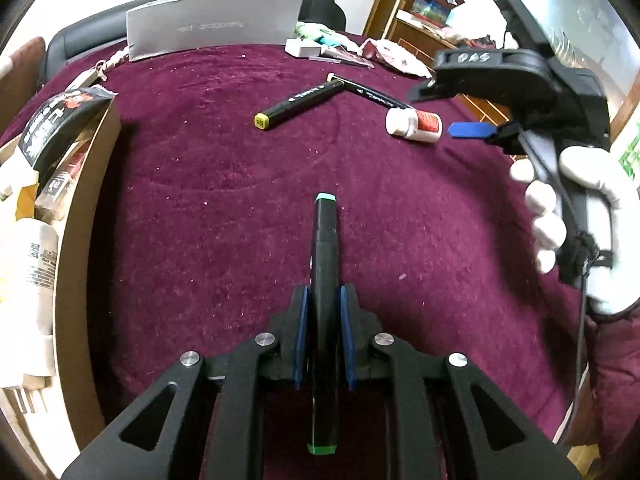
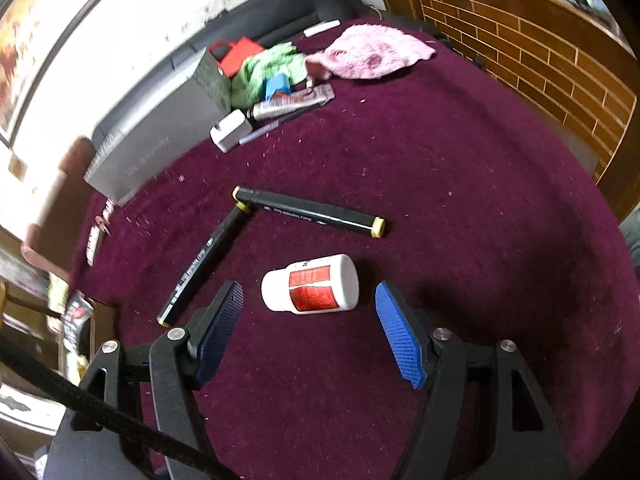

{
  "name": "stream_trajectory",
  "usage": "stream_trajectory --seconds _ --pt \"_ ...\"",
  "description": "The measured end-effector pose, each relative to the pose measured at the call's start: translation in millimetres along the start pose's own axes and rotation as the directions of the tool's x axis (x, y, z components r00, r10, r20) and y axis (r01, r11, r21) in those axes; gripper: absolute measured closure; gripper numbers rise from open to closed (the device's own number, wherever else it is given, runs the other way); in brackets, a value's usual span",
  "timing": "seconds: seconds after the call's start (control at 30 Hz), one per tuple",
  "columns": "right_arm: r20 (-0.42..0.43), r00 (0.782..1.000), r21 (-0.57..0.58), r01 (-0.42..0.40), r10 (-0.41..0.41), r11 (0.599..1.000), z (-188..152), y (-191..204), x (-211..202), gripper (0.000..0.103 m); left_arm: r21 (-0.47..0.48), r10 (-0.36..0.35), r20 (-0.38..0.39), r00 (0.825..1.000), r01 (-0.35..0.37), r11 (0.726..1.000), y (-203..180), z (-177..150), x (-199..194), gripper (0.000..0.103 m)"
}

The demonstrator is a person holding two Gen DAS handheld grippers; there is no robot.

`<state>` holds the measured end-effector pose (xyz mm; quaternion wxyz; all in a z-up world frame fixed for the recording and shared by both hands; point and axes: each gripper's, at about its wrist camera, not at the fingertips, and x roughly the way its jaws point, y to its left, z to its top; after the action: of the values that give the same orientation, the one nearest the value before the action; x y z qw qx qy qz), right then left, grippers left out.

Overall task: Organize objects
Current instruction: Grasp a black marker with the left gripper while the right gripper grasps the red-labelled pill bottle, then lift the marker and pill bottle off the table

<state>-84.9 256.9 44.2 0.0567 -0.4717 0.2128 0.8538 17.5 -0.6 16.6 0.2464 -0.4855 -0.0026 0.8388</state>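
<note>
Three black markers show in all. One green-capped marker [image 1: 325,300] sits at the lower centre of the left wrist view, clamped between the closed blue pads of the left gripper [image 1: 324,336], pointing away up the frame above a maroon cloth [image 1: 200,200]. Two yellow-capped markers lie on that cloth at the upper centre, their far ends touching in a V shape: one [image 1: 300,104] to the left, the other [image 1: 380,98] to the right. Just beside the right one lies a single white bottle with a red label [image 1: 414,124], on its side.

In the right wrist view, the right gripper [image 2: 310,328] fills the lower frame with its two blue pads spread wide, holding nothing; the bottle lies between and just beyond them.

One cardboard box [image 1: 76,240] stands at the left edge of the left wrist view, holding packets and a white bottle. One grey box [image 1: 214,26] stands at the upper centre.
</note>
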Motion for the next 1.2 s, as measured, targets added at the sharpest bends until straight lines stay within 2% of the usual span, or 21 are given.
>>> stream_trajectory --seconds 0.13,0.27,0.47,0.53,0.7,0.87,1.2 --pt "-0.033 0.999 -0.053 0.025 -0.027 0.998 -4 14 14 0.034 -0.018 -0.02 0.009 1.0 0.02 1.0 3 2 1 0.088" --pt "-0.021 0.996 -0.102 0.089 -0.092 0.991 -5 27 22 0.035 -0.014 -0.014 0.025 1.0 0.014 1.0 2 2 1 0.087" --pt "-0.005 0.988 -0.151 0.151 -0.154 0.977 -3 36 31 0.036 0.037 -0.007 0.049 0.999 0.005 0.999 -9 -2 1 0.07" --pt "-0.017 0.989 -0.137 0.141 -0.144 0.981 -2 31 33 0.047 0.059 -0.001 0.056 0.998 -0.003 0.998 -14 -3 1 0.065" --pt "-0.03 0.994 -0.108 0.106 -0.11 0.989 -6 19 25 0.047 0.105 0.025 0.065 0.998 -0.031 0.994 -25 -5 3 0.055" --pt "-0.06 0.996 -0.094 0.053 -0.058 0.994 -22 7 10 0.048 0.118 0.042 0.065 0.997 -0.05 0.992 -30 -6 4 0.054" --pt "-0.096 0.995 -0.073 -0.047 0.04 0.996 -76 -12 -29 0.048 0.137 0.074 0.065 0.995 -0.082 0.987 -35 -6 5 0.054"
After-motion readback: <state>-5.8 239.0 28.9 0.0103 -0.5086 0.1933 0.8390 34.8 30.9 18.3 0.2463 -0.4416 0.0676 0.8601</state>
